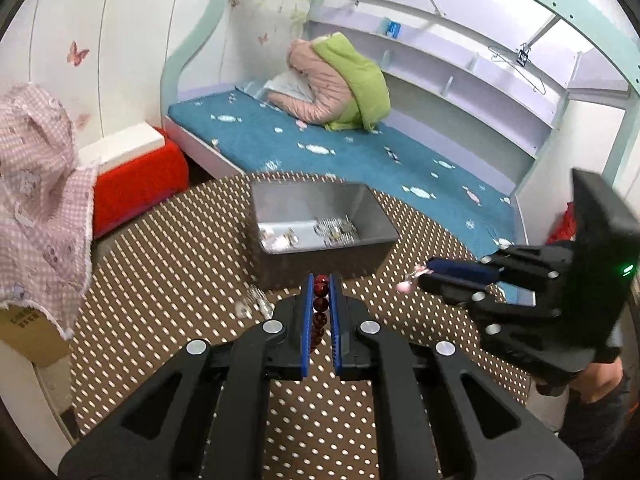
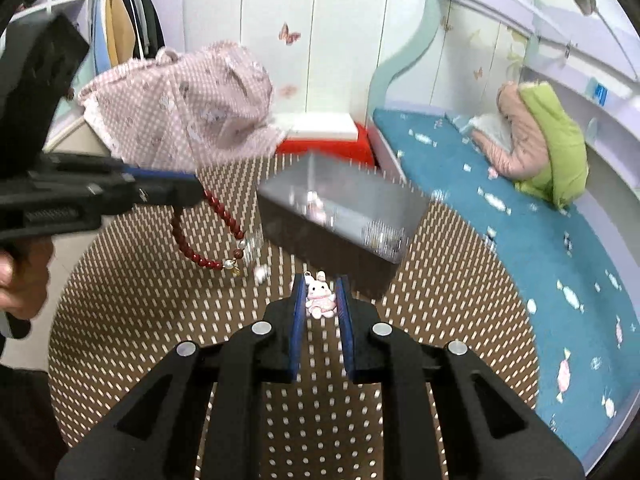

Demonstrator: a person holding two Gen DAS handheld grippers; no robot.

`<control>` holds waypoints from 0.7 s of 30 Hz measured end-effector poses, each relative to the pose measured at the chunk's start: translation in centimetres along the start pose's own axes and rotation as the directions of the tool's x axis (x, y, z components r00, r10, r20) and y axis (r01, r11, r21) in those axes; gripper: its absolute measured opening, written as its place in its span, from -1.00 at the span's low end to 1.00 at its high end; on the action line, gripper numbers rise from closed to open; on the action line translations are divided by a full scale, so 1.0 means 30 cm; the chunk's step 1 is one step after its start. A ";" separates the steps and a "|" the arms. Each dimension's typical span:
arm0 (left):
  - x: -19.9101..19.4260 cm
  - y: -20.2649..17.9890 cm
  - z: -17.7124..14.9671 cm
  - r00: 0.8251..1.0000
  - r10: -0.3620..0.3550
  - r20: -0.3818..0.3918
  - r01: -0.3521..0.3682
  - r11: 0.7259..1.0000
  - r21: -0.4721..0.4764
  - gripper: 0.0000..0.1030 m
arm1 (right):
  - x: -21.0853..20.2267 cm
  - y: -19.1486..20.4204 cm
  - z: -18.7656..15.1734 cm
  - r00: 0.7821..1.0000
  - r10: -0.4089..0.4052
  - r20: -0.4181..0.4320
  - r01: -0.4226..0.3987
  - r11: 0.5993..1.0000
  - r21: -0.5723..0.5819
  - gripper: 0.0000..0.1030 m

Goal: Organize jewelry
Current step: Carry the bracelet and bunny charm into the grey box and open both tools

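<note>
My left gripper [image 1: 320,284] is shut on a dark red bead bracelet [image 1: 321,312], held just in front of the grey metal box [image 1: 320,258]. In the right wrist view the bracelet [image 2: 208,236] hangs from the left gripper [image 2: 192,190] above the table. My right gripper [image 2: 320,290] is shut on a small pink bunny charm [image 2: 320,296], near the box's [image 2: 336,240] front corner. The right gripper [image 1: 422,276] also shows in the left wrist view, right of the box, with the charm [image 1: 412,280] at its tip. The box holds several small jewelry pieces [image 1: 304,234].
The round brown perforated table [image 1: 168,280] carries a small clear piece [image 1: 252,304] left of the box. A pink checked cloth [image 1: 36,200] hangs at the left. A red stool [image 1: 136,184] and a blue bed [image 1: 320,140] lie behind the table.
</note>
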State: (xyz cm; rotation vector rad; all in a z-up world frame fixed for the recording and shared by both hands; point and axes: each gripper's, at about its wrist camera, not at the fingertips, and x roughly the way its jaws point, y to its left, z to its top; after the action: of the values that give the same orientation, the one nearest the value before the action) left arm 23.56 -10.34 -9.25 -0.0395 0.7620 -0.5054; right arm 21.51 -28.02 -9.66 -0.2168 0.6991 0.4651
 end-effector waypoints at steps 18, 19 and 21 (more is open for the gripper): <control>-0.083 0.010 0.346 0.977 0.102 0.186 -0.117 0.991 0.067 -0.85 | -0.058 -0.114 0.319 0.992 -0.086 0.097 0.069 0.984 0.164 -0.72; -0.077 0.008 0.358 0.977 0.105 0.186 -0.119 0.991 0.068 -0.85 | -0.051 -0.123 0.323 0.993 -0.082 0.090 0.065 0.982 0.175 -0.72; -0.058 0.003 0.388 0.978 0.106 0.180 -0.121 0.990 0.074 -0.85 | -0.031 -0.140 0.332 0.994 -0.080 0.074 0.064 0.978 0.197 -0.72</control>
State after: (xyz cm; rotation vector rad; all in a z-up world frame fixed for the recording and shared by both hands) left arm 30.34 -11.15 0.36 0.0379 0.5655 -0.4185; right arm 28.57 -28.60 -1.43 -0.0383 0.6496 0.3315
